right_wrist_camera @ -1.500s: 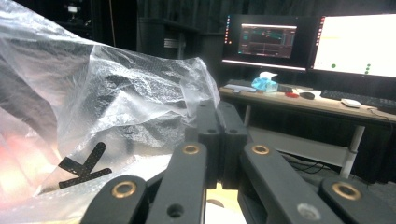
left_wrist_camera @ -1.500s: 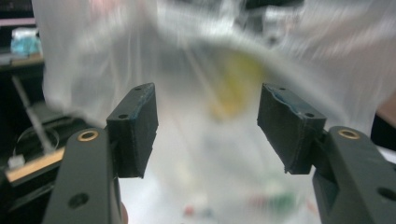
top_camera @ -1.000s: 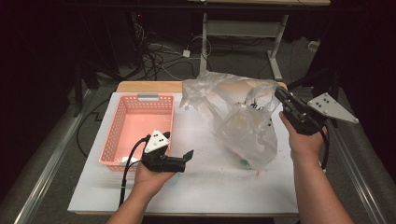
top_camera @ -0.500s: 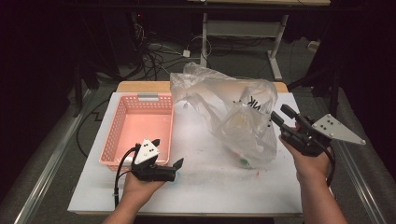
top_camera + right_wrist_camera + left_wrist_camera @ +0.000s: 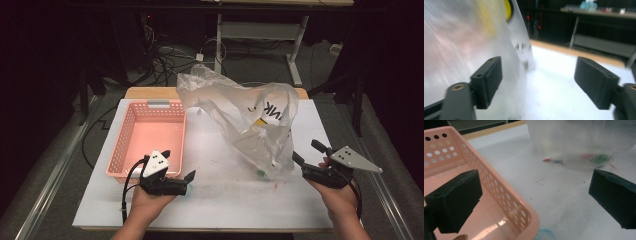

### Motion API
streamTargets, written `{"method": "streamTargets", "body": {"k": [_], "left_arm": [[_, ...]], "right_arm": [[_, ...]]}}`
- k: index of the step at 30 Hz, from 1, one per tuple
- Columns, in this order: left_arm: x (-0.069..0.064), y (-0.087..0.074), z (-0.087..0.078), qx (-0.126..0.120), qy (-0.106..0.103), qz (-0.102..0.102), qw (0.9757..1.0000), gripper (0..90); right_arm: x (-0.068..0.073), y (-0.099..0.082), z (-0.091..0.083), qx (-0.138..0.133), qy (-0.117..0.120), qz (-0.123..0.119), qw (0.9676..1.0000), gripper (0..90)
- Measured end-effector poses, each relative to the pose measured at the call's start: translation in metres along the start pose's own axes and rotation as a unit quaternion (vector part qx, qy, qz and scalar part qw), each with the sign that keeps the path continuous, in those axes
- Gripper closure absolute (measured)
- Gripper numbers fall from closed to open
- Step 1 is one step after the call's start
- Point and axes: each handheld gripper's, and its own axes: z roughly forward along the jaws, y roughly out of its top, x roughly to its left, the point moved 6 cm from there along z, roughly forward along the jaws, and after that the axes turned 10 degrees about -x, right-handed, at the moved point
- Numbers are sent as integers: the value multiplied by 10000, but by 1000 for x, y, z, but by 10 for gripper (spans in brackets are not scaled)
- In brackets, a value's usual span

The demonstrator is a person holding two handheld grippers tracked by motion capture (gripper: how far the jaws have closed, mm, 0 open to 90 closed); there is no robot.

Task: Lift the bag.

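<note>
A crumpled clear plastic bag (image 5: pixel 245 120) stood on the white table (image 5: pixel 220 200), right of centre, its top billowed up toward the far edge. Dark lettering on its side was only partly legible through the folds, and whatever lay inside was hard to name: from the left gripper view, blurred red and green shapes (image 5: pixel 596 158) showed through the film at the bag's base, nothing more definite. In the right gripper view the bag (image 5: pixel 461 42) was smeared by motion blur, with a yellow patch near the top that I could not identify.

The pink basket (image 5: pixel 150 137) sat at the left of the table, its floor bare as far as I could see.

The left gripper (image 5: pixel 177 165) was held low at the basket's near right corner, jaws spread wide and gripping nothing; one jaw hung over the basket's inside, the other over the table, with the basket rim (image 5: pixel 524 212) between them. The right gripper (image 5: pixel 309 152) was at the near right of the table, just beside the bag's lower edge, jaws likewise wide apart and empty. One jaw appeared against the plastic, though I could not tell whether it touched. The person's forearms were cut off by the bottom edge of the high view.
</note>
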Motion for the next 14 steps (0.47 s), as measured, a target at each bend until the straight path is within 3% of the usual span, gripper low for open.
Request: {"method": "streamTargets", "body": {"k": [6,10,14], "left_arm": [[4,-3,-5,16,63,10,10000,0],[7,-6,-6,37,81,-15,10000,0],[8,-7,-8,15,105,-49,9999,0]], "right_arm": [[-6,-40,2,509,7,151,9986,0],[-6,-53,2,592,-39,141,9981,0],[-5,-52,1,576,-49,182,9982,0]]}}
